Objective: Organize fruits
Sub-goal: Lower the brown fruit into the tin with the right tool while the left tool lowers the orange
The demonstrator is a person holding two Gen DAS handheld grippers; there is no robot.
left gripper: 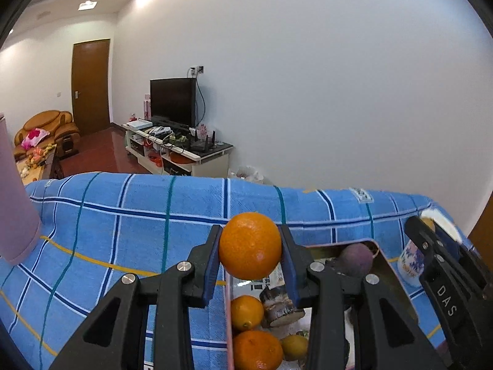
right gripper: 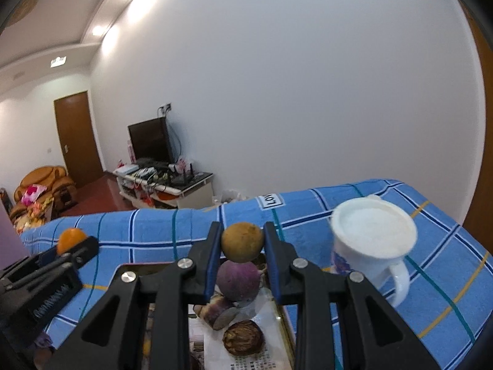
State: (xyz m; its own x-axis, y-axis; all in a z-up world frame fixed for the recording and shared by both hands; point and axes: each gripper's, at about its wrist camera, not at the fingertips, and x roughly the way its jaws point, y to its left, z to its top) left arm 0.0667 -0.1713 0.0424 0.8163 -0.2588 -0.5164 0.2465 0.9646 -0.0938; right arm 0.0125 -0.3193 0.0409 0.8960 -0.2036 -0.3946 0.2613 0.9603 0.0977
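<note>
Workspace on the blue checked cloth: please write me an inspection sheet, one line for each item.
Surface: blue checked cloth over the table.
Job's things: orange, brown fruit, tray holding oranges, a purple fruit and other pieces.
Clutter: white mug, pink object at the left edge.
Grippers: left hand-held gripper shut on the orange; right hand-held gripper shut on the brown fruit.
Cables: wires at the television stand.
Surroundings: television, door, armchair.

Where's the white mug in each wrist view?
Left wrist: mug at the right edge, on the blue cloth, partly behind the right gripper.
Right wrist: mug right of centre, upright, handle toward the camera.
Shared landmark: the TV against the far wall.
</note>
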